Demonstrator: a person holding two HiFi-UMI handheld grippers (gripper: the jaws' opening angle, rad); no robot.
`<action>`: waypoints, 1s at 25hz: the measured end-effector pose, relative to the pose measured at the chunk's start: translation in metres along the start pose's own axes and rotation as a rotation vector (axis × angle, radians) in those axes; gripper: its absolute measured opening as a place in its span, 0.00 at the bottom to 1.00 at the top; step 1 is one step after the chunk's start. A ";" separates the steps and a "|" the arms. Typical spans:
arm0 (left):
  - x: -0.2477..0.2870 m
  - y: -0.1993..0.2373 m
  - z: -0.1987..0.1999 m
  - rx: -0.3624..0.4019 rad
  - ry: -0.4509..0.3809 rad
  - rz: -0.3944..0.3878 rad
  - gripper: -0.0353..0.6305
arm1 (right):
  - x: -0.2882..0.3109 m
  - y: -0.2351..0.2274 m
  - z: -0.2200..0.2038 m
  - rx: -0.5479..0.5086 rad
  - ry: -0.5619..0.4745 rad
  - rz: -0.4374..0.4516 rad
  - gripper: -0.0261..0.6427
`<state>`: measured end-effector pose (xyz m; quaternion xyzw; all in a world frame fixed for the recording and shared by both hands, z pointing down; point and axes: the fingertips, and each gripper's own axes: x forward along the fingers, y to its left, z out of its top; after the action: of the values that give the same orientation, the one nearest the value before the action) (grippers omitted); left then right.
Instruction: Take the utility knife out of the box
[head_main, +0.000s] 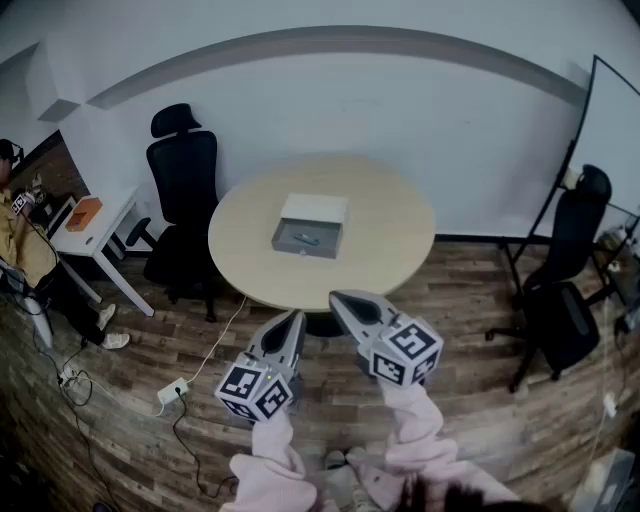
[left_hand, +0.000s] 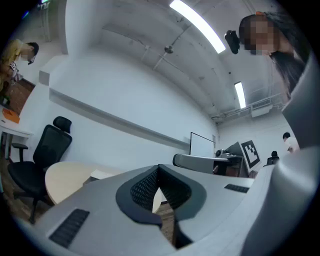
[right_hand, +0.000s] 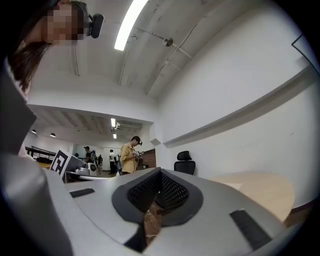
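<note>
The small blue-grey utility knife (head_main: 305, 239) lies inside the shallow grey open box (head_main: 279, 243), near its middle (too small to tell which way it points); the flat white lid (head_main: 316, 208) sits just behind the box, against its far edge; both rest near the middle of the round pale-wood worktop (head_main: 385, 240). Well short of the worktop, over the brown wood-plank floor (head_main: 480, 400), the left tool (head_main: 296, 320) and the right tool (head_main: 343, 301) are held side by side, level, tips toward the box, each at the end of a pink sleeve (head_main: 415, 420); the left tool's jaws meet at the tips with nothing between them; the right tool's jaws are likewise closed and empty. A black high-backed office chair (head_main: 185, 175) stands at the worktop's far left; another black chair (head_main: 570, 290) stands well apart at the right; a white power strip (head_main: 172, 391) lies on the floor, left of the left tool.
</note>
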<state>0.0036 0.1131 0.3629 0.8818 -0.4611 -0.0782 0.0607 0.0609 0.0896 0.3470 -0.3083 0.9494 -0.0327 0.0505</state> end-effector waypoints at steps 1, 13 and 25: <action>0.001 -0.002 0.001 -0.002 -0.003 0.001 0.06 | -0.001 -0.001 0.001 -0.001 -0.002 0.001 0.03; 0.017 -0.010 0.000 -0.002 -0.002 0.002 0.06 | -0.009 -0.016 -0.001 0.021 -0.006 0.007 0.03; 0.017 -0.015 -0.024 -0.040 0.031 0.037 0.06 | -0.015 -0.025 -0.023 0.073 0.031 0.024 0.03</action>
<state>0.0301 0.1086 0.3819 0.8729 -0.4746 -0.0727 0.0868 0.0843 0.0789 0.3729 -0.2944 0.9518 -0.0712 0.0476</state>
